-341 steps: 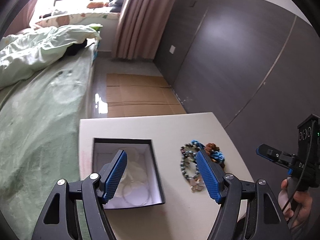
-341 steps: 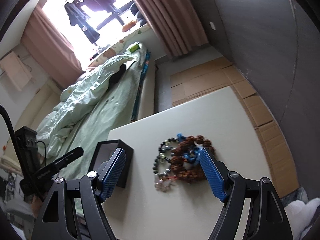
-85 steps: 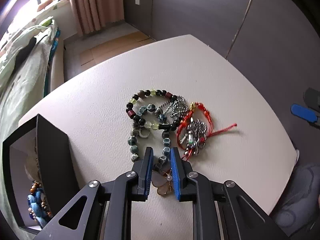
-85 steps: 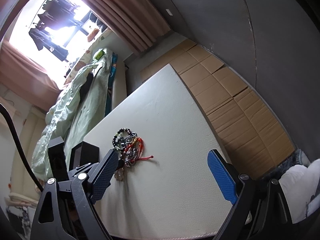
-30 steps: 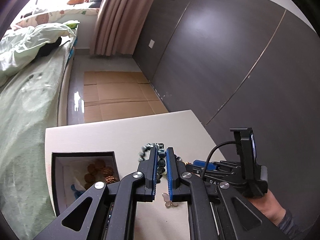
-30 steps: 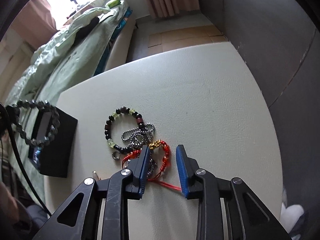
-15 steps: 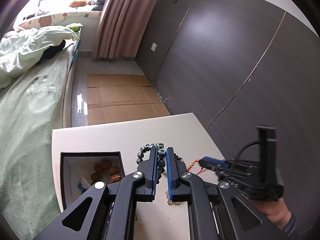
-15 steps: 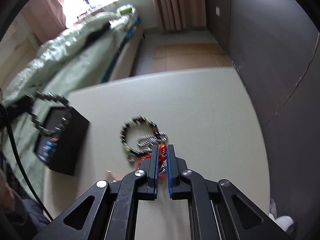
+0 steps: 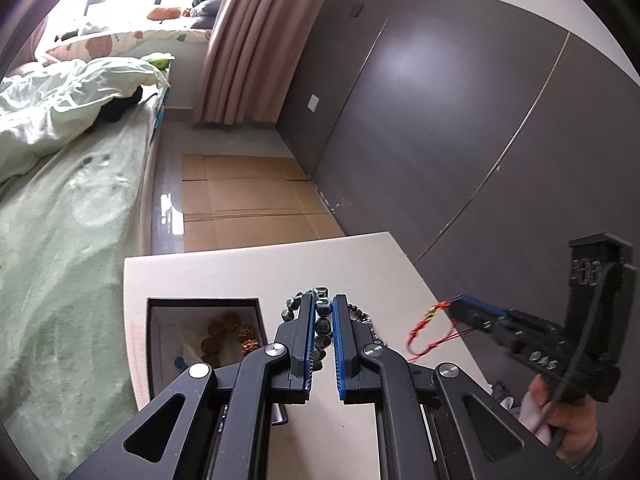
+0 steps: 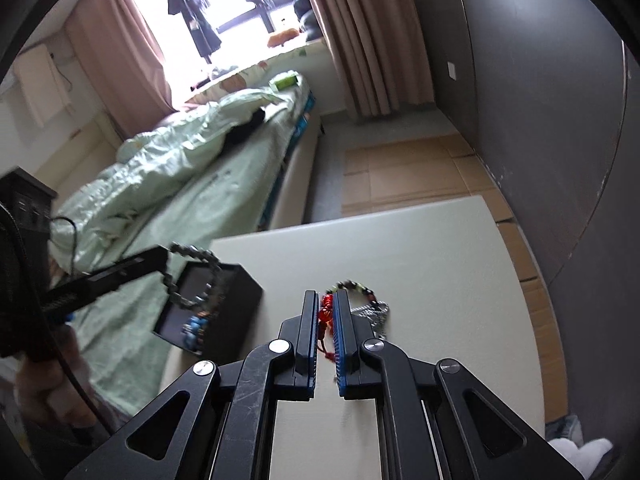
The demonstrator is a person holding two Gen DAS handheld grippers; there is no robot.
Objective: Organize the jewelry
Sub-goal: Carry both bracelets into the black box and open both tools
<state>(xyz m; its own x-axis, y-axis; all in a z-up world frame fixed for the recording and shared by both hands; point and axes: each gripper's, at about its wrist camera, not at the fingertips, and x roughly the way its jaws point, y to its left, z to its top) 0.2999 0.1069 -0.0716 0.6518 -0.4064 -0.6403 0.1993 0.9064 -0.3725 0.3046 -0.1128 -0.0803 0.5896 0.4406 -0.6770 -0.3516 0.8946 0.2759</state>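
Observation:
My left gripper is shut on a green stone-bead bracelet, held above the white table beside the black jewelry box. Brown beads lie in the box. In the right wrist view that bracelet hangs as a loop over the box. My right gripper is shut on a red cord bracelet, lifted off the table. The left wrist view shows the red bracelet dangling from the right gripper.
A dark-and-yellow bead bracelet and a silver chain lie on the table behind my right gripper. A bed with a green quilt runs along the left. Cardboard covers the floor beyond; a dark wardrobe wall stands at the right.
My right gripper shut on the red cord bracelet and rose with it off the table. The left gripper kept its hold on the bead bracelet and drifted slightly by the box.

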